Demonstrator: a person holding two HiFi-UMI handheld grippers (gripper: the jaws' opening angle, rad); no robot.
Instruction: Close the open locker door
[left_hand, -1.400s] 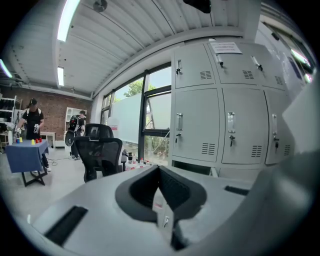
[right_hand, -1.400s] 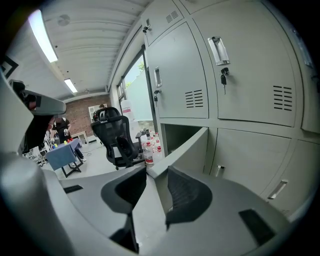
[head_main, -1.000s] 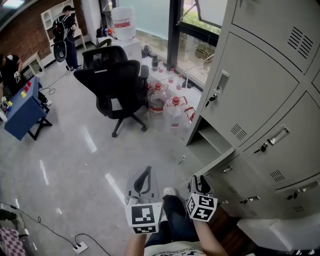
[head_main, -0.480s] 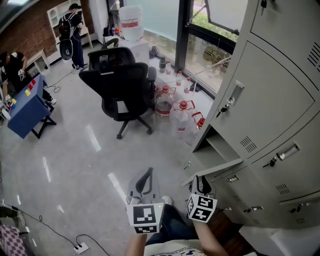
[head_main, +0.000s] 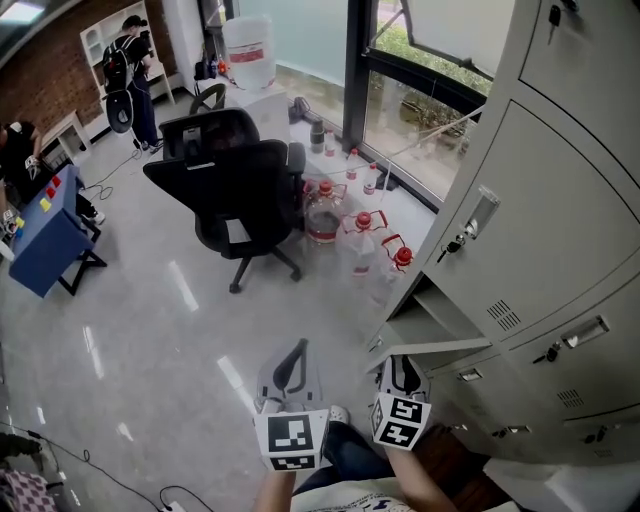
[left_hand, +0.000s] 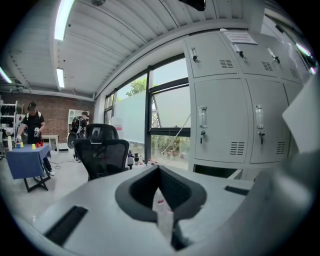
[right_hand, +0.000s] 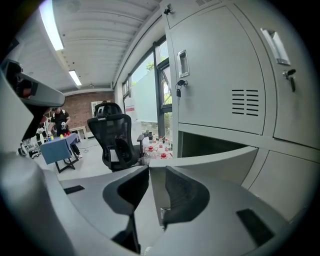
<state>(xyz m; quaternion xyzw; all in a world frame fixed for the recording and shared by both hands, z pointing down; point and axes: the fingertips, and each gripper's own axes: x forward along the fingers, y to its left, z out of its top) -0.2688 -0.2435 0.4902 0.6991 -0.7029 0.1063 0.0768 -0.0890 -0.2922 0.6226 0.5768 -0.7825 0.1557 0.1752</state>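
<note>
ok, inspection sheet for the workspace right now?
surface: glossy grey floor, light streaks reflected.
job's things: low locker door swung open; lockers above it shut.
clutter: red-capped water bottles by the window; black office chair.
grippers: left gripper shut, nothing held; right gripper closing, door's edge between its jaws.
cables: cable on the floor, lower left.
surroundings: blue table, people at far left, brick wall.
</note>
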